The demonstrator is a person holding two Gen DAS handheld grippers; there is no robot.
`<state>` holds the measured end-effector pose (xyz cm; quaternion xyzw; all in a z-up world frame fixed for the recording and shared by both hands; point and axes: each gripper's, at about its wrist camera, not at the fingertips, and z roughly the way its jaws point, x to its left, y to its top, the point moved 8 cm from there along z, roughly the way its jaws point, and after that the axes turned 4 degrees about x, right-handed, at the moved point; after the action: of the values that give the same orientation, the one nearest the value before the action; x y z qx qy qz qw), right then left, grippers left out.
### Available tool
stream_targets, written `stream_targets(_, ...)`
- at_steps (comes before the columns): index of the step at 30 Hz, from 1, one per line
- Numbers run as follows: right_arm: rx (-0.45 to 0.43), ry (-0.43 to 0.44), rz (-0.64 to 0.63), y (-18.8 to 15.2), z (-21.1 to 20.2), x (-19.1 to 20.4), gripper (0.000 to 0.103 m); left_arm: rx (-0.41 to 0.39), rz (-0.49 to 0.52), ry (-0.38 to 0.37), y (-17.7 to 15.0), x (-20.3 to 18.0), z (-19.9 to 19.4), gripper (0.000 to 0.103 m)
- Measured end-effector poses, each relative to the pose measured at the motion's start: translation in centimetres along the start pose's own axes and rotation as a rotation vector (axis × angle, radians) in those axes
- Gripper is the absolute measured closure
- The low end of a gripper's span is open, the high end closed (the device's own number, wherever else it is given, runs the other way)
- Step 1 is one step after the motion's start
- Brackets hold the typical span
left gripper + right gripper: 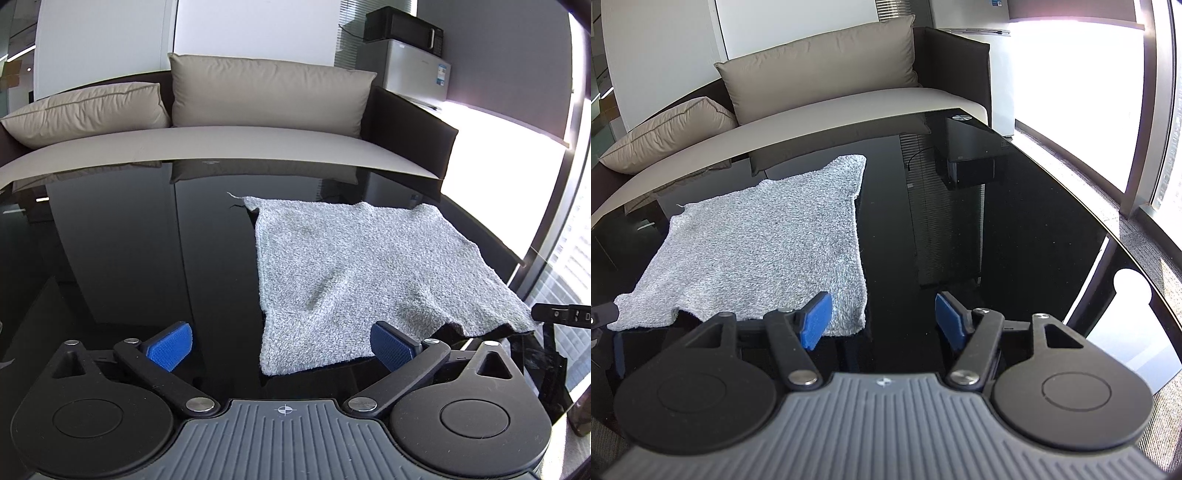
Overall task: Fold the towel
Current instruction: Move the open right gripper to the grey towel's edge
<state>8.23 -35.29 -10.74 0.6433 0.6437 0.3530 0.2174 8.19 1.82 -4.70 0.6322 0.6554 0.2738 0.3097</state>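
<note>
Your towel point(354, 266) lies spread on the glossy black bench point(129, 240), one layer by the look of it, a few soft ridges across it, near edge lifted in a small hump; no fold shows yet, so you're at the start: pick-up of the near edge. Your left hand-held gripper point(284, 345) stands wide open, nothing between the pads, its right pad just over the towel's near-left corner; your right hand-held gripper point(882, 319) is partly open, empty too, its left pad above the near-right corner, the gap itself over bare bench. Whether either pad touches the cloth is hard to tell from these angles. Next you'd need each corner between a pair of pads, a firm pinch, then a lift and carry toward the far edge by the sofa point(258, 140); keep both sides level.
</note>
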Motion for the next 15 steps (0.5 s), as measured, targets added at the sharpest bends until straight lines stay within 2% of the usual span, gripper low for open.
stream_targets(12, -0.003, 0.025, 0.01, -0.07, -0.39, 0.17, 0.04, -0.005, 0.006, -0.004, -0.52, -0.46, -0.43, 0.001)
stream_targets(15, 0.0, 0.029, 0.005, -0.11, -0.33, 0.25, 0.046, -0.004, 0.009, -0.002, -0.5, -0.5, -0.38, 0.001)
